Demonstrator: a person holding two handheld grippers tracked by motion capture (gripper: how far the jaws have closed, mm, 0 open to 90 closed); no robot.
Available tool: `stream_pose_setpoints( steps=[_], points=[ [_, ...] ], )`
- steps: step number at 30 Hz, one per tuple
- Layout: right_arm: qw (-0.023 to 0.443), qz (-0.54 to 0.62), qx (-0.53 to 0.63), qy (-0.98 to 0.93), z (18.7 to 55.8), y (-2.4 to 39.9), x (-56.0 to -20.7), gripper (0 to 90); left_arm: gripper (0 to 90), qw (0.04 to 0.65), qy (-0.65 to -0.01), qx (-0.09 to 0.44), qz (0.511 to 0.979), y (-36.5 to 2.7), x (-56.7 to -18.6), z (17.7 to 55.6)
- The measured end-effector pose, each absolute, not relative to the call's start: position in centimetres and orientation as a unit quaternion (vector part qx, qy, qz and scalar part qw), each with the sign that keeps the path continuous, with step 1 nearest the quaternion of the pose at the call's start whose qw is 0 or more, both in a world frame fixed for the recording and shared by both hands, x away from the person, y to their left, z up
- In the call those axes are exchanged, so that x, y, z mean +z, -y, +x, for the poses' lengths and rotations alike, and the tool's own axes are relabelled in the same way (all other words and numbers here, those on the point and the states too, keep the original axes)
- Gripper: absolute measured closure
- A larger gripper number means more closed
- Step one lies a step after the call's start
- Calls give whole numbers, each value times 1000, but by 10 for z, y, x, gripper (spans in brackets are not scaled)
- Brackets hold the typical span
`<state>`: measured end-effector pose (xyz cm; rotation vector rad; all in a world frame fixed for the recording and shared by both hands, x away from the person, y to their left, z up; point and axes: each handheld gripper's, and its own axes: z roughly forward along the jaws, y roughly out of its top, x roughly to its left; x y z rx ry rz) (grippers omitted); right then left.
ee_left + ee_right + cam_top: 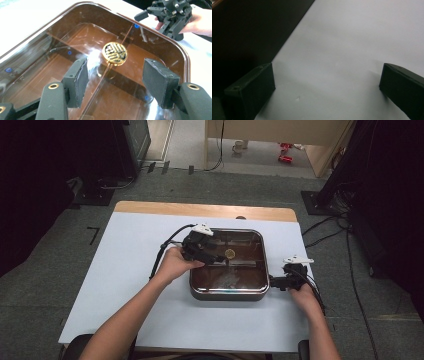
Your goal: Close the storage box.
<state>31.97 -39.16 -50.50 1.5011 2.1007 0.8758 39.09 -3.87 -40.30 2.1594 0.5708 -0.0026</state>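
pan [252, 292]: glass lid [75, 45] on, gold knob [114, 53] | grippers apart

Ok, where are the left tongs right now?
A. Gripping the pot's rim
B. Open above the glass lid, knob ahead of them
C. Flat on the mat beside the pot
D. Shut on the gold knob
B: in the left gripper view the left tongs stand apart over the glass lid, nothing between the pads, with the gold knob just beyond them.
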Motion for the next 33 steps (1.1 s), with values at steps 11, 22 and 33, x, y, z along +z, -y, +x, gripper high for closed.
stream_pose_setpoints(
  steps=[11, 22, 33],
  points=[
    [206, 539, 314, -754, 320, 392, -505, 0, 373, 437, -265, 16, 859, 8, -407, 386],
    [207, 539, 314, -754, 320, 392, -505, 0, 365, 433, -292, 66, 850, -24, -410, 375],
    [207, 539, 314, -754, 320, 392, -505, 0, 293, 443, -325, 93, 830, -61, -419, 363]
  ],
)
